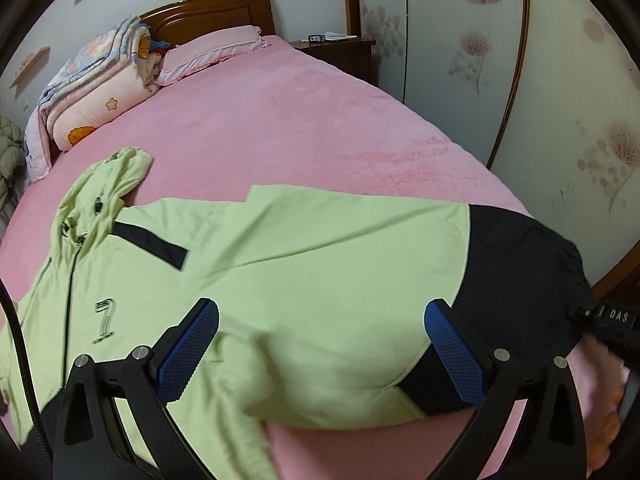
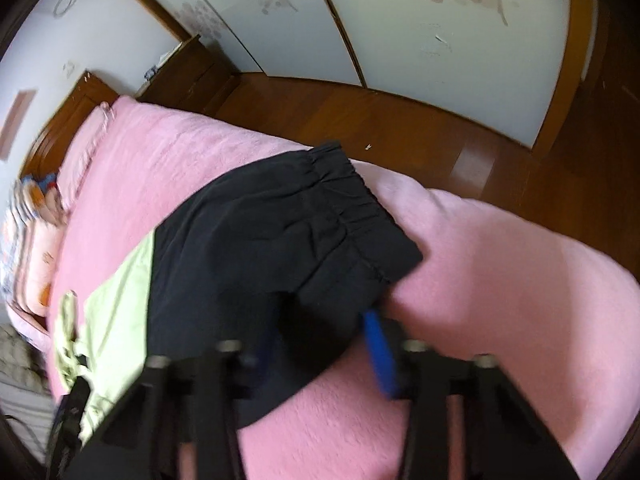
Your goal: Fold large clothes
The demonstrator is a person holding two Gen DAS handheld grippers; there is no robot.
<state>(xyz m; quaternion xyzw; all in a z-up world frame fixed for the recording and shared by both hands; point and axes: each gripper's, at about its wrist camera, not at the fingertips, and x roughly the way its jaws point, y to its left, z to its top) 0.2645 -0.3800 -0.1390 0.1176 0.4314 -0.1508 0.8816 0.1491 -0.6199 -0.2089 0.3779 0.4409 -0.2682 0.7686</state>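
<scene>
A light green hooded jacket [image 1: 300, 264] with a black hem lies on the pink bed [image 1: 320, 120], hood [image 1: 104, 188] to the far left. My left gripper [image 1: 320, 344] is open, its blue pads [image 1: 188, 356] spread above the jacket's near edge. My right gripper [image 2: 320, 344] shows in the blurred right wrist view, with its jaws apart over the black hem [image 2: 280, 240]; black fabric lies between its blue pads [image 2: 380, 352]. It also shows at the right edge of the left wrist view [image 1: 612, 320], against the black hem [image 1: 520, 280].
A folded floral quilt [image 1: 92, 92] and pink pillow [image 1: 216, 52] lie at the headboard [image 1: 208, 12]. A wooden nightstand [image 1: 340, 52] stands beside the bed. Wardrobe doors [image 1: 560, 80] and wooden floor [image 2: 400, 120] lie past the bed's right edge.
</scene>
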